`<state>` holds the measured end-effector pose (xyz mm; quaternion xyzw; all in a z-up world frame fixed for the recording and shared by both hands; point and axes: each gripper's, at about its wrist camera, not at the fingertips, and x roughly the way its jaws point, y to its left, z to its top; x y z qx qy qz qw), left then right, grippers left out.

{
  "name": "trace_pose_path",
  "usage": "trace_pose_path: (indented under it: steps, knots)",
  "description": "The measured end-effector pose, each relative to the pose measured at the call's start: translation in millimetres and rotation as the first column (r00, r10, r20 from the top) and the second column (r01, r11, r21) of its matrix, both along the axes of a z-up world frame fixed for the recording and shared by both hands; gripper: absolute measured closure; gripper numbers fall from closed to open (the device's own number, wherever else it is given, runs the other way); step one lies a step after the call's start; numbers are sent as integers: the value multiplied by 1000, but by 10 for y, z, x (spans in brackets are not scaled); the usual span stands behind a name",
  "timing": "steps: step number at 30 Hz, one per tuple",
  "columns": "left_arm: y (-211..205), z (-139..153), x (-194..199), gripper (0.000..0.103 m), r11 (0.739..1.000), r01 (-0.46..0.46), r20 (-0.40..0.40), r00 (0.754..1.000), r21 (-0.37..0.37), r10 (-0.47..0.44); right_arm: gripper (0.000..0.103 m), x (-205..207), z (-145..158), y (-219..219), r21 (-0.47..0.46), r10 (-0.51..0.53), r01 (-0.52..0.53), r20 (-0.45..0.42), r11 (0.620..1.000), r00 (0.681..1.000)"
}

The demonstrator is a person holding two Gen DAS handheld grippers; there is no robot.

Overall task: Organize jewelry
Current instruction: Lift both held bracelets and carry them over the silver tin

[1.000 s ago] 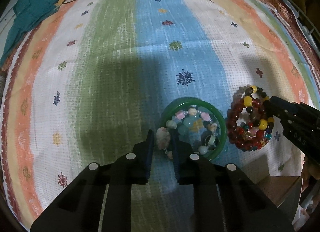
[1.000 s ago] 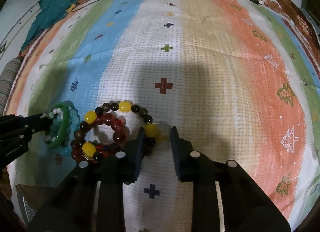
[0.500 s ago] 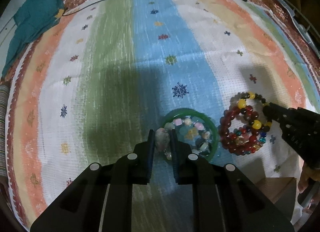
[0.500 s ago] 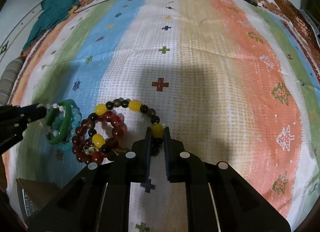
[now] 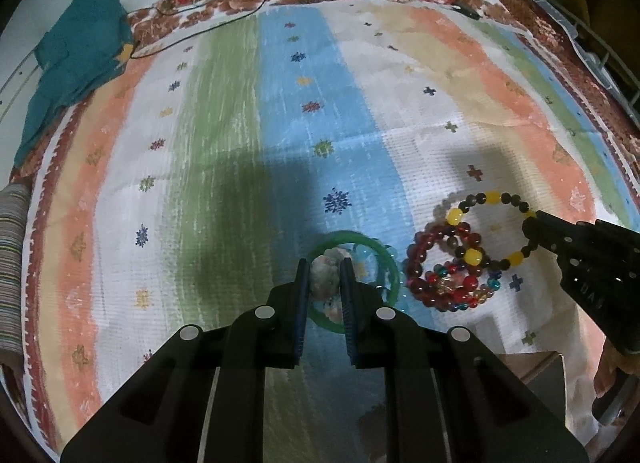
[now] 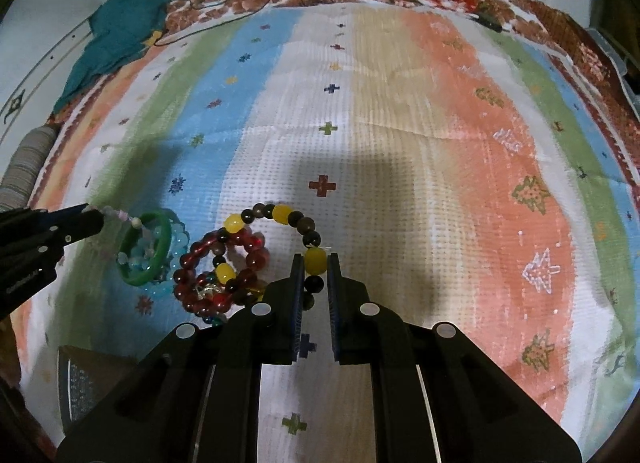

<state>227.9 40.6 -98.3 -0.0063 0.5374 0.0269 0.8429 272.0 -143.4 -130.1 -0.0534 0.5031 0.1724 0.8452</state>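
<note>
striped cloth (image 5: 224,167) covers the whole work surface: green, blue, white, tan and orange bands with small cross and star motifs, brown floral border at the far edge. teal fabric (image 5: 76,63) bunched at the far left corner, partly off the cloth. thin dark cable (image 5: 224,19) runs across the far border.

left gripper (image 5: 325,263): jaws closed on a large pale bead of the pastel bead bracelet (image 6: 120,216). in the right wrist view the strand runs taut from the gripper tip to the green bangle (image 6: 158,247) and passes through it. bangle is tilted, one side raised off the cloth; light blue bead bracelet (image 6: 176,239) touches it on the near side.

right gripper (image 6: 314,259): jaws closed on a yellow bead of the yellow-and-dark bead bracelet (image 5: 472,219). its loop spreads open on the white band and its near-left part overlaps the red bead bracelet (image 5: 420,263).

red bracelet lies just right of the bangle in the left wrist view, touching or nearly so; cannot tell which. small multicoloured beads (image 5: 464,287) sit tangled at its near edge. whether those are a separate strand: cannot tell.

grey box corner (image 6: 88,379) at the near edge of the cloth, near the pile.
</note>
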Motion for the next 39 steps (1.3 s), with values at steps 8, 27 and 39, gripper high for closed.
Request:
trace_pose_path:
  steps: [8, 27, 39]
  knots:
    - [-48, 177, -87, 88, 1000, -8, 61, 998, -6, 8, 91, -135, 166, -20, -26, -2, 4, 78, 1000, 997]
    - [-122, 721, -431, 88, 999, -10, 244, 970, -44, 21, 91, -499, 702, -21, 48, -7, -6, 257, 999, 966]
    - [-261, 1007, -758, 88, 997, -22, 349, 936, -69, 45, 91, -791, 966, -63, 89, 19, -49, 317, 995, 948]
